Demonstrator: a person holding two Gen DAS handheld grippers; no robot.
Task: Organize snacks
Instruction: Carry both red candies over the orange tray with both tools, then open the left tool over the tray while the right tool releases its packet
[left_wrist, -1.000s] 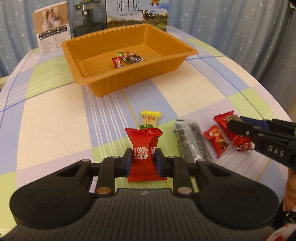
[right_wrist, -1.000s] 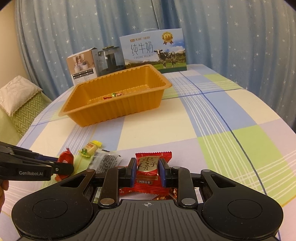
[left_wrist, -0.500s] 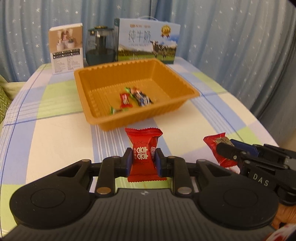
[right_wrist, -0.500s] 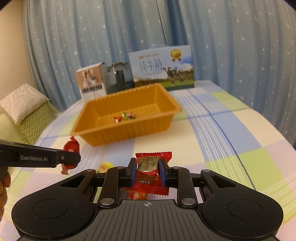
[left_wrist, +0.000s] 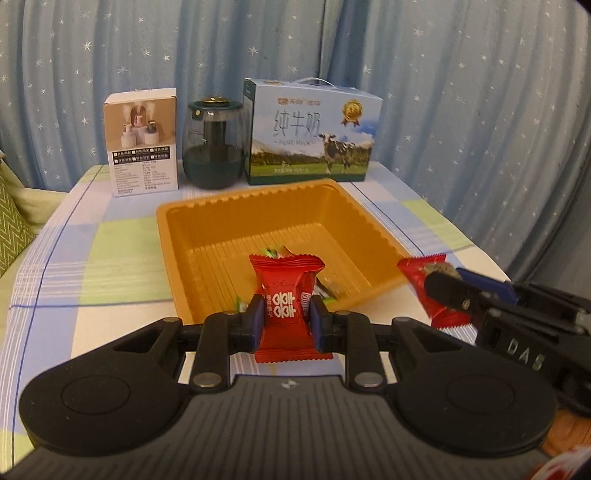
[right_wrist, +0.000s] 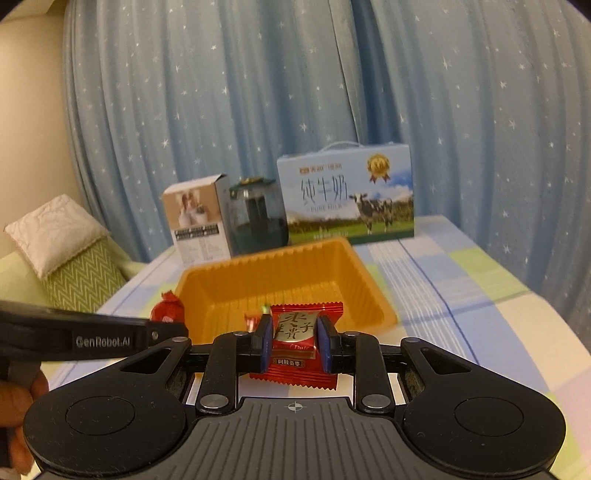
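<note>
Item: red candy packet with white characters (left_wrist: 286, 306), upright, pinched at mid-body between the blue pads of the left gripper (left_wrist: 286, 321), which is clenched on it in front of the near wall of the orange tray (left_wrist: 177, 236). Second item: red packet with gold label (right_wrist: 295, 332), clamped likewise in the right gripper (right_wrist: 294, 341), just before the same tray's near rim. A few small wrapped sweets (left_wrist: 328, 290) lie on the tray floor. Behind the tray: white carton (left_wrist: 142, 144), dark glass jar (left_wrist: 213, 144), milk box (left_wrist: 310, 133). All on checked tablecloth (left_wrist: 92, 254); starred blue curtain (right_wrist: 258, 92) behind.
</note>
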